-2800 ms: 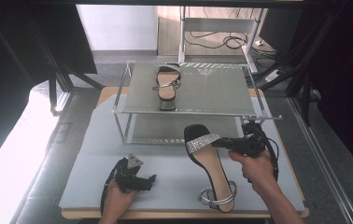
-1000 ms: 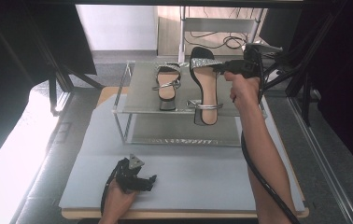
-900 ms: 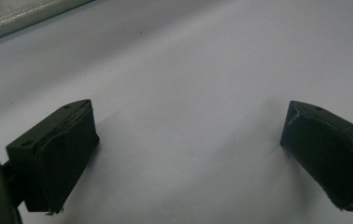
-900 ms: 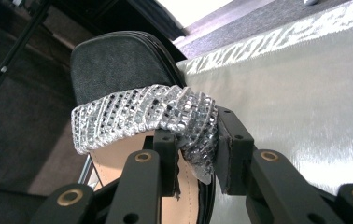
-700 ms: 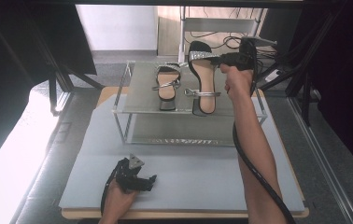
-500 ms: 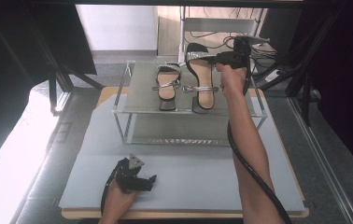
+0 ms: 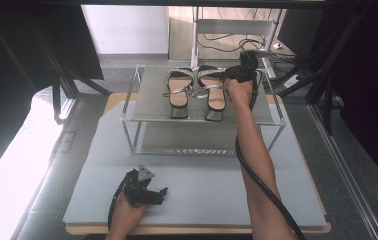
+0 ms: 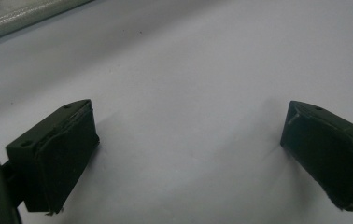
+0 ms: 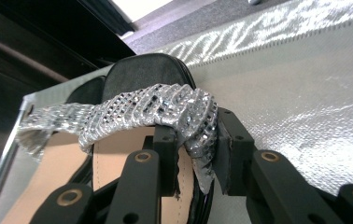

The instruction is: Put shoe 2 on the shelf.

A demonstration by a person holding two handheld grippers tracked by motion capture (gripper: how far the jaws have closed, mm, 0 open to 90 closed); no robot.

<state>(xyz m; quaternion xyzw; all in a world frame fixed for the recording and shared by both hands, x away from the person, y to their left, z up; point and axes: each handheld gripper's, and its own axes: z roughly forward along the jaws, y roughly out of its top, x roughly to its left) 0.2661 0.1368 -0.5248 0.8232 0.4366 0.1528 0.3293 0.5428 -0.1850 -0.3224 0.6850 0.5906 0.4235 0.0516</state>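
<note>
Your right gripper (image 9: pixel 195 154) has its fingers clenched on the soft sequinned strap (image 9: pixel 165 112) of the sandal (image 7: pixel 216 92) on the rack's top shelf (image 7: pixel 149 100); light but floppy, so grip the strap near the sole.

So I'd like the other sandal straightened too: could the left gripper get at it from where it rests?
Probably not from there: the left gripper rests open on the mat, while the left sandal sits up on the shelf.

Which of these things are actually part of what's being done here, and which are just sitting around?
In the job:
- right sandal, sparkly strap pinched by the right tongs
- left sandal beside it
- shelf rack

Just there:
- left tongs, open on the grey mat
- floor cables
</note>
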